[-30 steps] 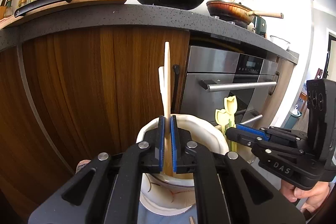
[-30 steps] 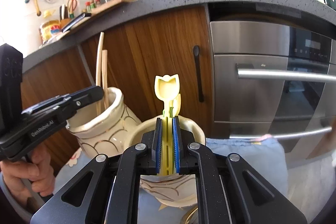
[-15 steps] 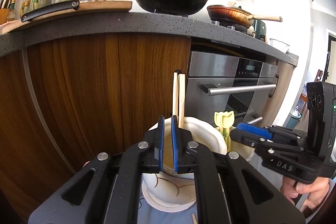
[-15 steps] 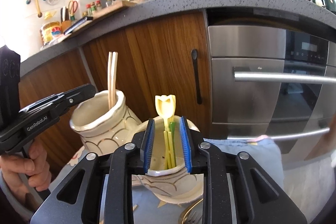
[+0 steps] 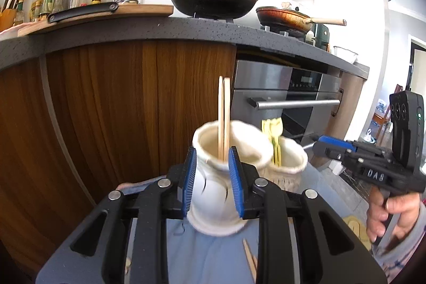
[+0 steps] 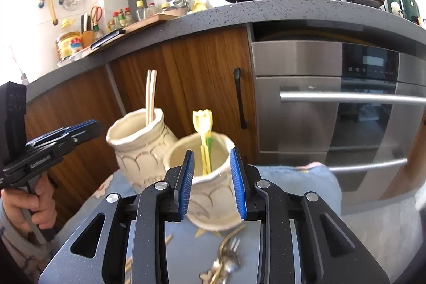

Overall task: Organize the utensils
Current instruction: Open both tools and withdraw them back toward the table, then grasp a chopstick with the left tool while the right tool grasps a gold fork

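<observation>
My left gripper point(image 5: 213, 177) is opening, its blue pads apart with nothing between them; in the picture they frame the left jar point(image 5: 215, 193), which stands beyond them holding two chopsticks point(image 5: 224, 121) upright. My right gripper point(image 6: 211, 184) is parted and empty too, before the right jar point(image 6: 210, 193), where yellow utensils point(image 6: 205, 140) stand. The jars sit just beside each other on a blue cloth point(image 6: 300, 177). Forks point(image 6: 226, 254) and a loose chopstick point(image 5: 249, 256) lie at the cloth's near edge.

Pale blue cloth point(image 6: 306, 182) covering the table; two cream jars point(image 6: 138, 148) point(image 6: 210, 193) standing side by side mid-frame, metal forks point(image 6: 226, 254) and loose chopsticks point(image 5: 250, 257) lying lower centre.
</observation>
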`<state>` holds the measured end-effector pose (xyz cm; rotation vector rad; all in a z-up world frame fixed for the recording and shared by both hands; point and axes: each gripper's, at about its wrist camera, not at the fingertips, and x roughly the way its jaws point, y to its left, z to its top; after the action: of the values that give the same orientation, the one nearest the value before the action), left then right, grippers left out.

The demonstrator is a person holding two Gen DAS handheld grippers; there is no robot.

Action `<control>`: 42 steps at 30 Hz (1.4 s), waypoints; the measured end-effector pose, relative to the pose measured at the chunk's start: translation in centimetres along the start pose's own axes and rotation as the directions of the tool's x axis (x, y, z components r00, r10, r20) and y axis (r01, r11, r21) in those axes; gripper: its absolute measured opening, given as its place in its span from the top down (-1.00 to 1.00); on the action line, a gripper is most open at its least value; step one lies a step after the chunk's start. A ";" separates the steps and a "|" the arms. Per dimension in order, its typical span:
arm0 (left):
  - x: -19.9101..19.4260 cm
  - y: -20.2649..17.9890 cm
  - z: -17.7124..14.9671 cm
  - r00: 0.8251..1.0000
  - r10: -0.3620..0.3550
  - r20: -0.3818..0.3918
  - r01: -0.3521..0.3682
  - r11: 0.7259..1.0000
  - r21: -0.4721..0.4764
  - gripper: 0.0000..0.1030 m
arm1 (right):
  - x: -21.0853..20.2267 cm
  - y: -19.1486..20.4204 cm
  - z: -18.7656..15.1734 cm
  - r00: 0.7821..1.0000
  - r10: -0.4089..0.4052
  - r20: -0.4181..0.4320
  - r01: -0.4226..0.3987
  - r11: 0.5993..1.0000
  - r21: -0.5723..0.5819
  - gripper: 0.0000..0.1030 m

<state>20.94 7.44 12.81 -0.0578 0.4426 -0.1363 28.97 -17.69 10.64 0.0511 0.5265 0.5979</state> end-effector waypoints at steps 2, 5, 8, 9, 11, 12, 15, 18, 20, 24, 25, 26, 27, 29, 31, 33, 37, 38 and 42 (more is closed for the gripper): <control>-0.4 0.1 -0.9 1.000 -0.003 -0.025 0.003 1.000 0.003 0.51 | -0.5 -0.1 -0.8 1.000 0.000 -0.019 0.000 1.000 -0.001 0.43; -0.7 0.2 -2.9 0.996 -0.023 -0.084 0.023 1.000 0.003 0.51 | -1.1 -0.1 -2.3 0.998 -0.010 -0.060 0.009 1.000 -0.011 0.43; -0.4 -0.2 -4.4 0.990 -0.026 -0.141 0.031 0.999 0.032 0.51 | -1.2 -0.4 -3.8 0.994 -0.015 -0.108 0.014 1.000 -0.004 0.43; -0.3 -0.4 -4.7 0.988 -0.028 -0.152 0.035 0.999 0.037 0.51 | -1.2 -0.5 -4.2 0.992 -0.022 -0.124 0.022 1.000 -0.007 0.45; -0.1 -0.6 -5.5 0.983 -0.042 -0.179 0.051 0.998 0.043 0.51 | -1.1 -0.8 -5.0 0.987 -0.032 -0.155 0.031 0.999 -0.005 0.47; 0.0 -0.6 -5.8 0.981 -0.045 -0.188 0.054 0.998 0.042 0.51 | -1.1 -1.0 -5.4 0.985 -0.031 -0.167 0.032 0.999 0.000 0.48; 0.5 -0.8 -6.6 0.972 -0.052 -0.228 0.063 0.997 0.040 0.51 | -1.3 -1.5 -6.9 0.976 -0.038 -0.214 0.041 0.999 0.011 0.50; 1.0 -1.1 -7.5 0.959 -0.074 -0.272 0.086 0.996 0.033 0.51 | -1.4 -1.7 -7.9 0.970 -0.036 -0.242 0.041 0.999 0.016 0.50; 1.4 -1.6 -8.2 0.948 -0.090 -0.306 0.106 0.994 0.037 0.51 | -1.6 -1.7 -8.4 0.966 -0.036 -0.255 0.042 0.999 0.018 0.50; 2.1 -2.9 -9.6 0.925 -0.102 -0.365 0.136 0.988 0.069 0.51 | -1.5 -1.7 -8.7 0.963 -0.030 -0.269 0.037 0.999 0.018 0.50; 2.4 -3.2 -9.9 0.920 -0.100 -0.379 0.141 0.987 0.081 0.51 | -1.6 -1.6 -8.8 0.962 -0.028 -0.270 0.034 0.999 0.018 0.50; 2.5 -3.6 -10.3 0.914 -0.100 -0.393 0.147 0.985 0.090 0.51 | -1.6 -1.6 -8.7 0.963 -0.026 -0.270 0.032 0.999 0.018 0.50; 2.7 -3.7 -10.3 0.910 -0.101 -0.402 0.150 0.984 0.094 0.51 | -1.6 -1.5 -8.8 0.963 -0.025 -0.268 0.031 0.999 0.018 0.50; 2.9 -4.0 -10.9 0.902 -0.103 -0.420 0.158 0.983 0.097 0.51 | -1.7 -1.6 -8.6 0.963 -0.024 -0.268 0.030 0.999 0.018 0.50; 3.1 -4.3 -11.4 0.895 -0.095 -0.436 0.156 0.982 0.106 0.51 | -1.7 -1.6 -8.6 0.963 -0.023 -0.267 0.029 0.999 0.018 0.50; 3.4 -4.5 -11.8 0.888 -0.089 -0.451 0.155 0.982 0.111 0.51 | -1.6 -1.6 -8.6 0.963 -0.022 -0.267 0.027 0.999 0.018 0.50; 3.8 -5.0 -12.3 0.879 -0.087 -0.468 0.164 0.979 0.125 0.51 | -1.6 -1.3 -8.5 0.962 -0.018 -0.272 0.022 1.000 0.010 0.50; 3.8 -5.3 -12.3 0.878 -0.085 -0.471 0.165 0.978 0.131 0.51 | -1.5 -1.2 -8.5 0.961 -0.017 -0.275 0.020 1.000 0.009 0.50; 4.1 -6.0 -12.6 0.878 -0.067 -0.474 0.159 0.975 0.157 0.52 | -1.3 -0.6 -8.7 0.957 -0.007 -0.290 0.006 1.000 -0.005 0.50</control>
<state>18.52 0.56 0.23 0.1435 0.9085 -0.3123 24.13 -19.80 3.54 -0.0437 0.8102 0.6037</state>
